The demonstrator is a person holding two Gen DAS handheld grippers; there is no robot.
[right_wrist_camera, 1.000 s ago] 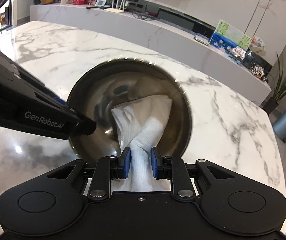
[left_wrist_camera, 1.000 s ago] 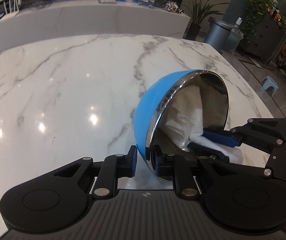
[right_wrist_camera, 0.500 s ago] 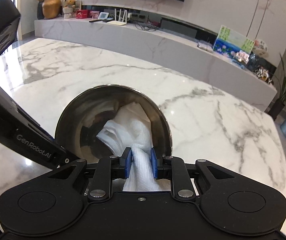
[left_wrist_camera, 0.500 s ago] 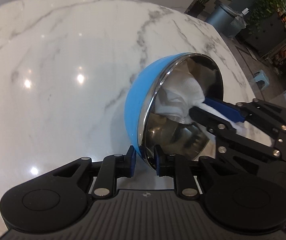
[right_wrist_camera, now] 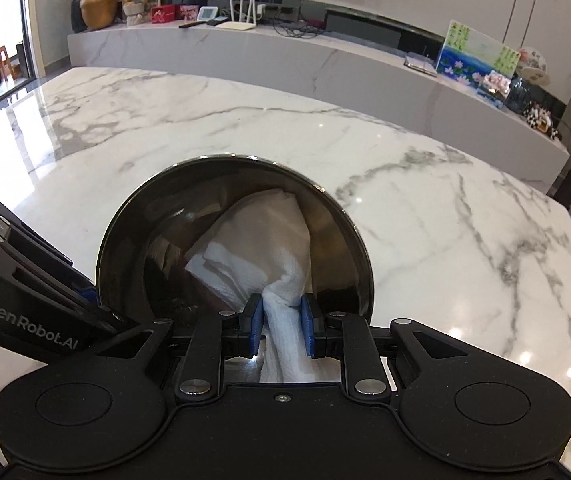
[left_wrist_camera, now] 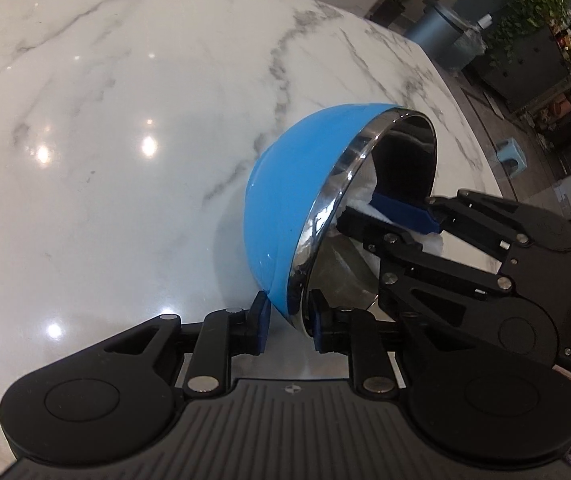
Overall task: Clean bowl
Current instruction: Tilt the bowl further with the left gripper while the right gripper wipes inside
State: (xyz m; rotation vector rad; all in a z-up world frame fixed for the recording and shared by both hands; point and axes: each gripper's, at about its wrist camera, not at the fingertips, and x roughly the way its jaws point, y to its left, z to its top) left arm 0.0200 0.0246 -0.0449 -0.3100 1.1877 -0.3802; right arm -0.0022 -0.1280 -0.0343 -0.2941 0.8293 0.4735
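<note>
gripping the bowl's [left_wrist_camera: 285,208] rim near its lowest point, the left claw [left_wrist_camera: 287,322] has one pad outside on the blue shell and one inside on the steel. its jaws have just been opening a little, and in the left view a thin gap shows at each pad, so whether they still pinch the rim is hard to say. the bowl stands tipped on its side on the marble surface [left_wrist_camera: 105,120], mouth turned toward the right claw [right_wrist_camera: 283,328]; that tilt seems meant to give straight access to the inside. the right claw is narrow, clamped on a bunched white paper towel [right_wrist_camera: 257,248], whose folded free end lies spread against the steel inner wall deep in the bowl. the wipe looks underway, not finished. a loosened hold on the rim could let the bowl roll. beyond lies bare marble, then a long shelf [right_wrist_camera: 325,52] with a router and pictures.
</note>
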